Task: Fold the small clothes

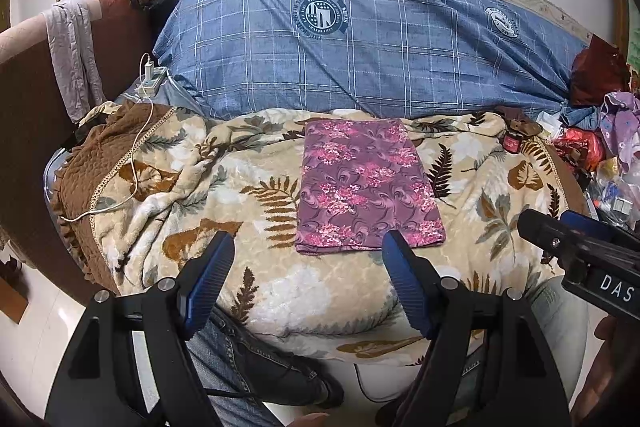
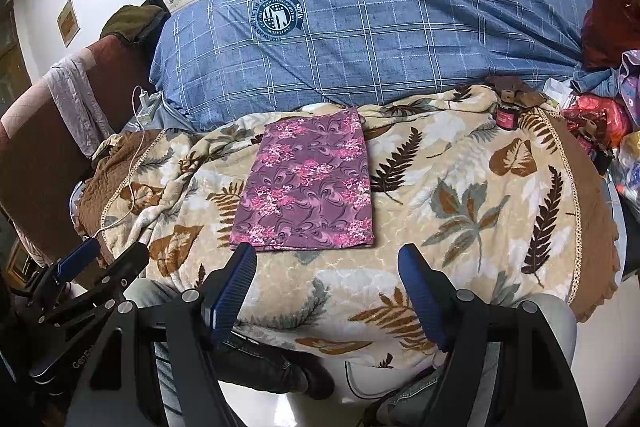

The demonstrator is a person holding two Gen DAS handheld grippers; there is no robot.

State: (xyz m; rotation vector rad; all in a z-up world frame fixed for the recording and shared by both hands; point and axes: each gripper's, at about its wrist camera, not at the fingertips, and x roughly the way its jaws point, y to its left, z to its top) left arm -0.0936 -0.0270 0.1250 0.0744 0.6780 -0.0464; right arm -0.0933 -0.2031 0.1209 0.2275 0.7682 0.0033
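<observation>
Left wrist view: the purple floral cloth [image 1: 370, 187] lies folded into a flat rectangle on the leaf-print blanket [image 1: 200, 187], just ahead of the left tongs [image 1: 308, 251], which stand wide and empty.

Right wrist view: the right tongs [image 2: 328, 263] stand equally wide, empty, short of the cloth. This piece appears finished; the pile far right may hold more.

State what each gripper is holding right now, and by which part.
Nothing is held. The left gripper and right gripper both stand open and empty, short of the folded purple floral cloth, which lies flat on the leaf-print blanket.
</observation>
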